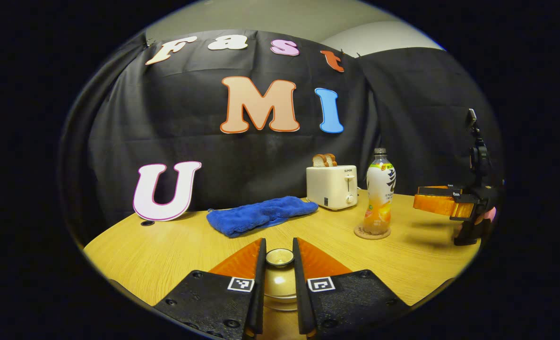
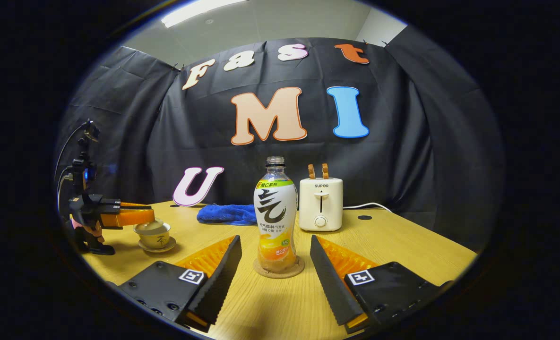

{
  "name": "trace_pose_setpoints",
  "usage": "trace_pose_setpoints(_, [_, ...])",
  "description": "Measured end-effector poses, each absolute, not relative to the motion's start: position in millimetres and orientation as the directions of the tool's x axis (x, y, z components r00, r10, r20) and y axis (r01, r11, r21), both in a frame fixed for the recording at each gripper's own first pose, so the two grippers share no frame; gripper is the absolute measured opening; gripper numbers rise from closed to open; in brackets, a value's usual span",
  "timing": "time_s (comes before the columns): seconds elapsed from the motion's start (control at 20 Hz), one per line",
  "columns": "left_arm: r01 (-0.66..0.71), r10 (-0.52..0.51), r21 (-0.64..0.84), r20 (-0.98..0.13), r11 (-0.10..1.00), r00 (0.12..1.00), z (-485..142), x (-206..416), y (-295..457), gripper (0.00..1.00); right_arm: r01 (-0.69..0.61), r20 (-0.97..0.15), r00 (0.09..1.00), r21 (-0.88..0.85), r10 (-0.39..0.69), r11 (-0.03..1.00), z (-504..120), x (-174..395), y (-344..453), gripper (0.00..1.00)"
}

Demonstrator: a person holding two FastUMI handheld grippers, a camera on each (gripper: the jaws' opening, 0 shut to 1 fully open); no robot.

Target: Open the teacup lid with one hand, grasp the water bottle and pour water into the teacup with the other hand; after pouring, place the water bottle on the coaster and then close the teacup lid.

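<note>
Blue cloth (image 1: pixel 261 215), cream toaster (image 2: pixel 321 204), white-and-orange water bottle (image 2: pixel 275 218), wood-grain table (image 2: pixel 402 250)

Light wooden tabletop (image 2: pixel 402 245), contents by position, as seen in the right gripper view.

- Clear plastic water bottle with printed label (image 2: pixel 275 217): upright on a round cork coaster (image 2: pixel 279 271), near the front edge, mid-table.
- Cream two-slot toaster (image 2: pixel 321 204): behind the bottle, slightly right, toward the back edge; two bread slices (image 2: pixel 318 171) in its slots.
- Folded blue towel (image 2: pixel 225 213): left of the toaster, along the back edge.
- Lidded ceramic teacup (image 2: pixel 152 232): on a small saucer (image 2: pixel 157 245), toward the left edge, well apart from the bottle.
</note>
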State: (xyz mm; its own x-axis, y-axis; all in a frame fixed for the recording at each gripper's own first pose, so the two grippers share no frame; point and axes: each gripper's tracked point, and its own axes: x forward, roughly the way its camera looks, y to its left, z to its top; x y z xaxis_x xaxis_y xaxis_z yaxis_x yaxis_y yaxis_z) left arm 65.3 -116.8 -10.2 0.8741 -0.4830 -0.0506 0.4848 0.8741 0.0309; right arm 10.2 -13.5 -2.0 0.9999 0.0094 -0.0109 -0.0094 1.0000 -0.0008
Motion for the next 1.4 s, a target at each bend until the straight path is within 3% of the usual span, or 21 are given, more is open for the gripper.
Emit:
trace_pose_setpoints(0.1, [0.5,-0.497,0.037,-0.071,0.865,0.865,-12.4,65.3,-119.3,0.27,-0.01,-0.01,1.0,-0.001,0.01,1.0,-1.3,9.0,-13.1,0.93])
trace_pose_setpoints(0.15, [0.506,-0.502,0.041,-0.08,0.862,0.861,-13.7,65.4,-121.1,0.27,-0.012,-0.01,1.0,-0.001,0.012,1.0,-1.9,9.4,-13.1,0.88])
trace_pose_setpoints(0.75, [0.511,-0.502,0.051,-0.126,0.858,0.856,-18.1,62.0,-121.4,0.31,-0.009,-0.011,1.0,0.0,0.009,1.0,-2.9,7.9,-13.9,0.88])
trace_pose_setpoints(0.8, [0.503,-0.495,0.05,-0.126,0.863,0.86,-18.3,63.0,-119.0,0.34,-0.009,-0.011,1.0,0.0,0.009,1.0,-2.7,7.7,-13.8,0.93])
trace_pose_setpoints(0.85, [0.498,-0.49,0.047,-0.121,0.866,0.863,-18.2,62.4,-117.4,0.41,-0.009,-0.011,1.0,0.0,0.009,1.0,-3.0,7.8,-13.9,0.89])
trace_pose_setpoints(1.05, [0.487,-0.482,0.039,-0.095,0.873,0.871,-12.4,61.3,-113.0,0.92,-0.009,-0.011,1.0,0.0,0.009,1.0,-2.9,8.6,-13.9,0.88])
trace_pose_setpoints(1.1, [0.482,-0.477,0.036,-0.09,0.875,0.874,-12.3,59.8,-111.2,0.94,-0.009,-0.011,1.0,0.0,0.009,1.0,-2.8,8.5,-13.9,0.93])
trace_pose_setpoints(1.15, [0.479,-0.474,0.034,-0.085,0.877,0.876,-11.3,58.9,-108.3,0.94,-0.009,-0.011,1.0,0.0,0.009,1.0,-3.3,8.1,-14.1,0.88])
trace_pose_setpoints(1.4, [0.439,-0.438,0.02,-0.026,0.898,0.899,-1.5,46.8,-90.4,0.94,-0.009,-0.011,1.0,0.0,0.009,1.0,-3.0,8.2,-14.3,0.88])
